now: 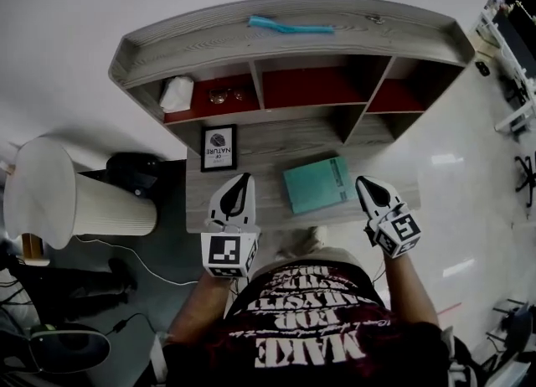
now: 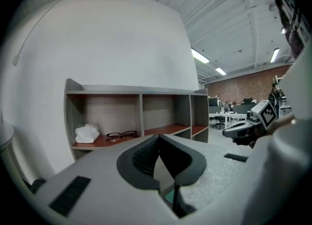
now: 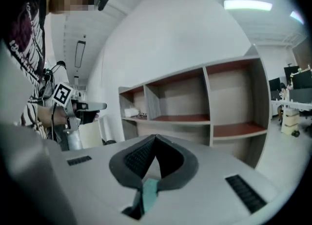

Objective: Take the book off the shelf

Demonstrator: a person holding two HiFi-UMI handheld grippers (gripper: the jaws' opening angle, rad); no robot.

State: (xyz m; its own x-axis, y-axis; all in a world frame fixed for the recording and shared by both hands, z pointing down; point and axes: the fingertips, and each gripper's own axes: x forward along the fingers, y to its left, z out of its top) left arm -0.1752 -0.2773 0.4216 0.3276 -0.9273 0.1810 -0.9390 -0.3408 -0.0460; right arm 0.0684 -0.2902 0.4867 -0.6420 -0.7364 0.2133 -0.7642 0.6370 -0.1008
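Head view, looking steeply down. Grey wooden shelf (image 1: 285,42) along the far side of the tabletop (image 1: 268,147), with three compartments floored in red. Teal book (image 1: 316,184) off the shelf, lying flat on the tabletop towards its near edge, below the middle compartment and slightly turned. Left claw (image 1: 243,181) just left of the book and right claw (image 1: 363,184) just right of it, neither touching it. Both clenched, nothing held. Framed picture (image 1: 219,147) upright on the tabletop, just beyond the left claw. Crumpled white cloth (image 1: 177,92) and eyeglasses (image 1: 226,95) in the left compartment. Slim blue item (image 1: 289,25) lying on top of the shelf, too small to identify. White ribbed cylinder (image 1: 75,197) on the floor, left of the tabletop.

Left gripper view. Jaws pressed together at the tips, empty. Shelf (image 2: 141,92) straight ahead, with the white cloth (image 2: 87,133) and eyeglasses (image 2: 122,134) side by side in its left compartment. Right claw (image 2: 228,132) off to the right, its marker cube (image 2: 267,113) facing this way.

Right gripper view. Jaws closed tip to tip, gripping nothing. Teal strip of the book (image 3: 148,192) showing low down, through the hollow behind the tips. Shelf (image 3: 204,92) ahead, and the left claw (image 3: 100,105) at the left.
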